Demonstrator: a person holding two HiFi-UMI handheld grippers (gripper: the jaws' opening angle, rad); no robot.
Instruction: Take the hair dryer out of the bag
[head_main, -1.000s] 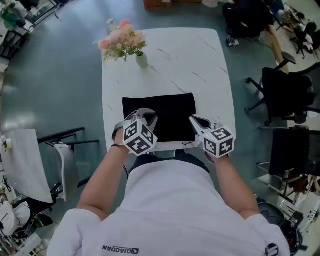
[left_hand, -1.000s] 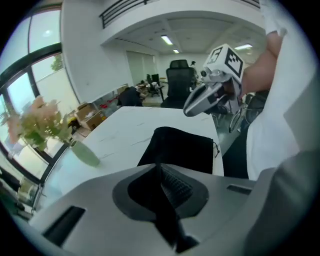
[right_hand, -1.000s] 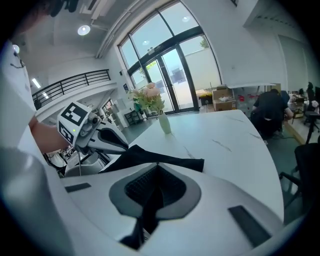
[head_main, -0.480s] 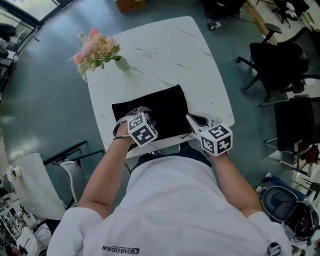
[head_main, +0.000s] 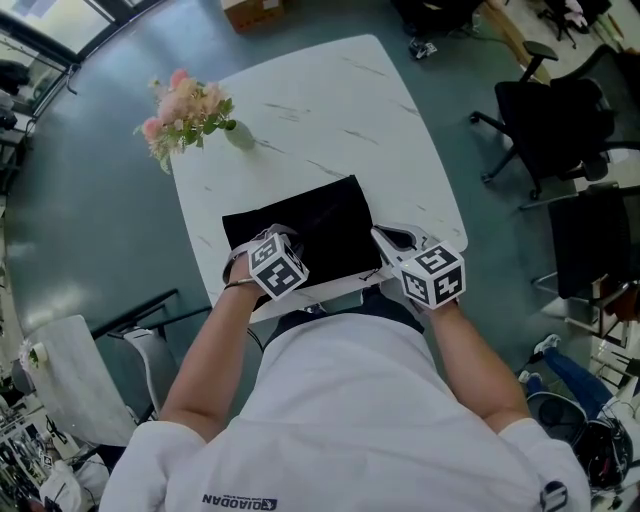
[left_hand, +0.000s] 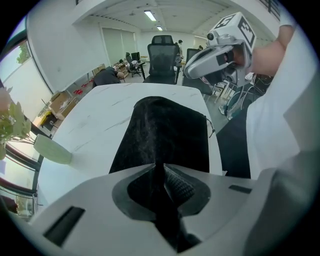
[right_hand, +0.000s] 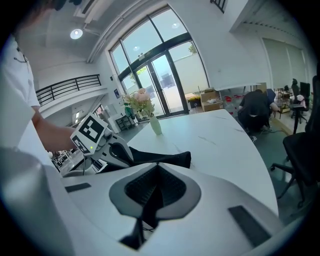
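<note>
Where the person's white shirt (head_main: 350, 420) fills the bottom of the head view, we start our notes and work outward.

Left hand-held gripper (left_hand: 160, 167): points steeply down at the near left part of the black bag (head_main: 310, 225). Its jaws are closing, and black cloth fills the narrow gap between the pads.

Right hand-held gripper (right_hand: 157, 166): jaws pressed together, pinching a thin fold of the same bag at its near right corner. It is angled less steeply than the left one.

The bag lies flat on the near half of the white, grey-veined surface (head_main: 330, 110), with its near edge just beside the surface's near edge. The two hand-held grippers sit at its two near corners, apart from each other.

Hair dryer: not visible in any view. We cannot tell whether it is inside the bag.

Beyond the bag the surface runs bare to its far left corner, where a pale vase (head_main: 240, 136) stands upright with pink flowers (head_main: 182, 108).

Further out, on the grey-green floor (head_main: 90, 210), we record black office chairs (head_main: 555, 120) to the right, well apart from the surface. A cardboard box (head_main: 250, 12) sits past the far edge.
</note>
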